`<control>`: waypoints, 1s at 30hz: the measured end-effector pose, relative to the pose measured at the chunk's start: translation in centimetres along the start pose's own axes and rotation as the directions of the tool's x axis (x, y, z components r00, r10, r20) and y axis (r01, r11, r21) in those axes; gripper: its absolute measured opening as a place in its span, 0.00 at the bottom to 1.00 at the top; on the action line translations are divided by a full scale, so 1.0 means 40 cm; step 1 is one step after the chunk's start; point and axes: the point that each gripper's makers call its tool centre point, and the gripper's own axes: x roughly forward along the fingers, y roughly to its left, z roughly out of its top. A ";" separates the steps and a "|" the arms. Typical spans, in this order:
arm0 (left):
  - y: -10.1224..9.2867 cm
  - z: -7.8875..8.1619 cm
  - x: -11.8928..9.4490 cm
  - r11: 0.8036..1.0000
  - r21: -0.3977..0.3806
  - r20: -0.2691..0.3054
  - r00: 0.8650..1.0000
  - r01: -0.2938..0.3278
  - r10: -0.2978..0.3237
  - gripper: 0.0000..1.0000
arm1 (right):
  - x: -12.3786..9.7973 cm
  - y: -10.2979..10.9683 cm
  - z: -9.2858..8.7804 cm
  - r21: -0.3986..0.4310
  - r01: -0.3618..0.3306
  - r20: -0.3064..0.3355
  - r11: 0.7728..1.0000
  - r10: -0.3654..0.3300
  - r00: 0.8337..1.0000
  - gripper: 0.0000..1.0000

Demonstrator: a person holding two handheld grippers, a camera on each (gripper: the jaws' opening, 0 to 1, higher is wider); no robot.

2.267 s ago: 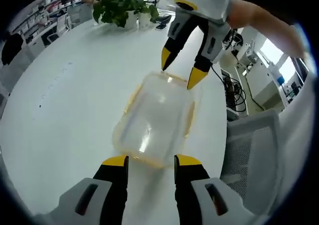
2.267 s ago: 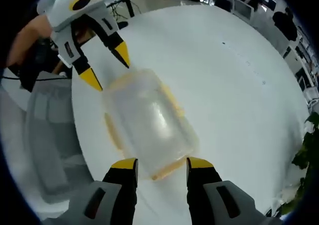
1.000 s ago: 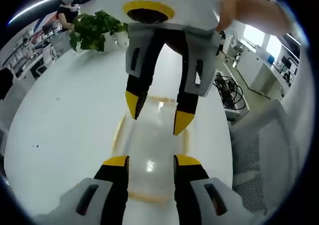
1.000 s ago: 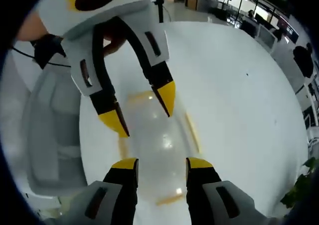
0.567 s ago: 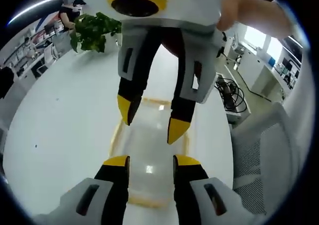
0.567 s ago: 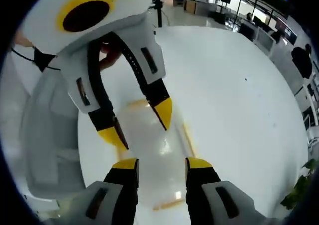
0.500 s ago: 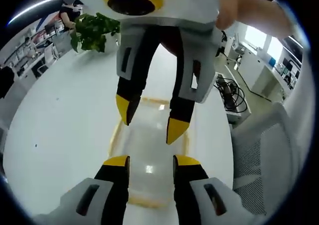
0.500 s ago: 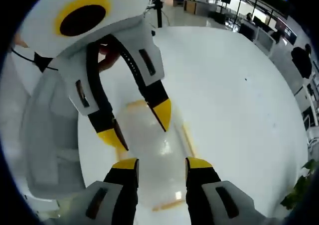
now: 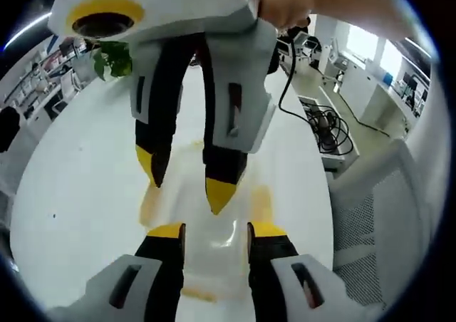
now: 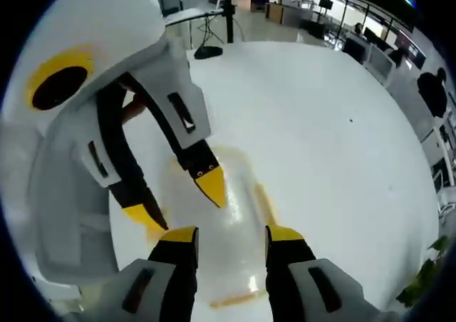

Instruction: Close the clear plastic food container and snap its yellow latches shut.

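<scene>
- Clear container [image 9: 206,226] sits on white tabletop [image 9: 78,187], close to the edge, w/ both grippers crowded right over it, facing each other.
- Left gripper [image 9: 211,231]: fingers parted, nothing clamped btwn them; yellow tips hang just above the lid. Can't tell if they touch it.
- Right gripper [image 10: 223,234]: fingers also apart, holding nothing, tips low over the lid in the right gripper view.
- In the left gripper view the right gripper's tips come down from the top, pointing at the far part of the lid; one tip sits near the left yellow latch [image 9: 148,202].
- Lid looks seated on the box — flat, no visible gap — so the closing step seems done, tho the plastic is blurry and glare hides the rim.
- Latches: yellow strips show along the long sides and at the near end [image 10: 234,300]. Can't tell from here which are snapped down and which are flared.
- Judgement: mid-task, prob. in the pressing/latching phase. Left to do: push each yellow latch till it clicks, check all sides.
- Risk: box could slide on the smooth top under off-centre pressure.
- Potted plant [image 9: 112,57] and cables [image 9: 329,126] are well away.
</scene>
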 end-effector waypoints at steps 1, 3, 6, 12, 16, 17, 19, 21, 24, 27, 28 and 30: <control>-0.002 0.000 0.000 1.000 0.001 0.000 1.000 -0.001 0.001 0.34 | 0.000 -0.003 0.000 -0.001 0.001 -0.001 1.000 -0.001 1.000 0.36; -0.005 -0.002 0.001 1.000 0.016 -0.007 1.000 -0.011 0.011 0.35 | 0.000 -0.007 0.002 -0.003 0.000 -0.002 1.000 0.000 1.000 0.36; -0.009 -0.005 -0.002 0.999 0.034 -0.007 1.000 -0.020 0.021 0.35 | 0.002 -0.011 0.011 0.002 -0.002 0.010 1.000 0.002 1.000 0.37; -0.028 -0.006 0.005 0.997 0.061 -0.013 0.999 -0.036 0.037 0.38 | 0.014 -0.018 0.014 -0.010 -0.013 -0.002 1.000 0.013 1.000 0.38; -0.038 -0.003 0.015 0.996 0.075 -0.011 0.999 -0.044 0.045 0.42 | 0.016 -0.024 0.018 -0.009 -0.024 -0.008 1.000 0.024 1.000 0.39; -0.037 -0.003 0.017 0.995 0.086 -0.012 0.998 -0.054 0.055 0.42 | 0.018 -0.029 0.019 -0.002 -0.025 -0.009 1.000 0.025 1.000 0.39; -0.037 -0.008 0.022 0.993 0.098 -0.022 0.997 -0.065 0.068 0.42 | 0.022 -0.031 0.018 -0.005 -0.026 -0.017 1.000 0.026 1.000 0.39; -0.038 -0.011 0.026 0.992 0.099 -0.025 0.997 -0.072 0.075 0.43 | 0.025 -0.030 0.018 -0.003 -0.033 -0.020 0.999 0.033 0.999 0.39; -0.038 -0.020 0.030 0.987 0.138 -0.045 0.994 -0.088 0.095 0.43 | 0.031 -0.025 0.019 -0.007 -0.054 -0.028 0.998 0.054 0.998 0.39; -0.037 -0.023 0.031 0.986 0.135 -0.051 0.993 -0.098 0.106 0.44 | 0.035 -0.026 0.021 -0.015 -0.065 -0.036 0.998 0.064 0.997 0.39; -0.036 -0.022 0.031 0.985 0.134 -0.048 0.993 -0.104 0.111 0.44 | 0.036 -0.027 0.020 -0.018 -0.068 -0.038 0.998 0.067 0.997 0.39; -0.034 -0.023 0.035 0.981 0.153 -0.057 0.990 -0.121 0.131 0.44 | 0.040 -0.030 0.019 -0.013 -0.079 -0.043 0.997 0.078 0.996 0.39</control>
